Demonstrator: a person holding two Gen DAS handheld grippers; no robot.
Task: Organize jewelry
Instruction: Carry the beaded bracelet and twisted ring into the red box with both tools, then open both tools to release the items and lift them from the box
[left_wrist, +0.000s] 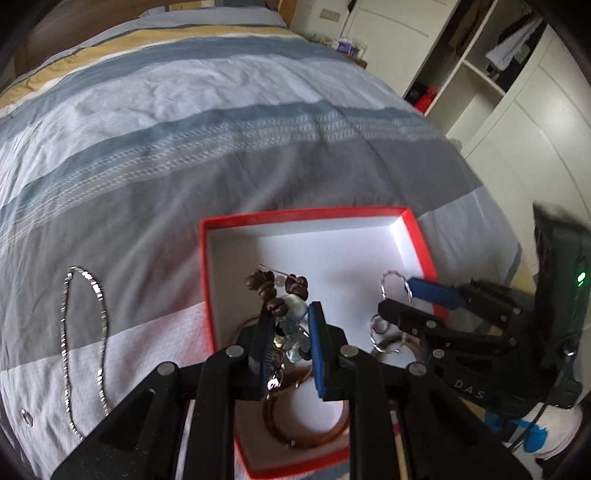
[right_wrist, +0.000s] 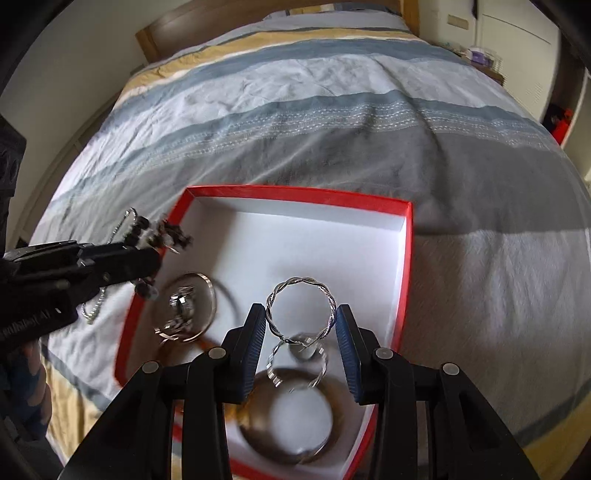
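Nearest the lens, left hand-held gripper (left_wrist: 291, 336) pointed steeply down over the near left of the red box (left_wrist: 310, 213), pads clamped on a beaded bracelet (left_wrist: 282, 295) of brown and pale glass beads. Right hand-held gripper (right_wrist: 301, 319) angled down likewise over the box's near right, clamped across a twisted silver hoop (right_wrist: 301, 306). Brown bangle (right_wrist: 288, 417) lay inside the box below. Silver chain (left_wrist: 85, 347) lay on the striped bed (left_wrist: 184, 110), left of the box.

Both wrist views steep, close above shared red box (left_wrist: 413, 225)
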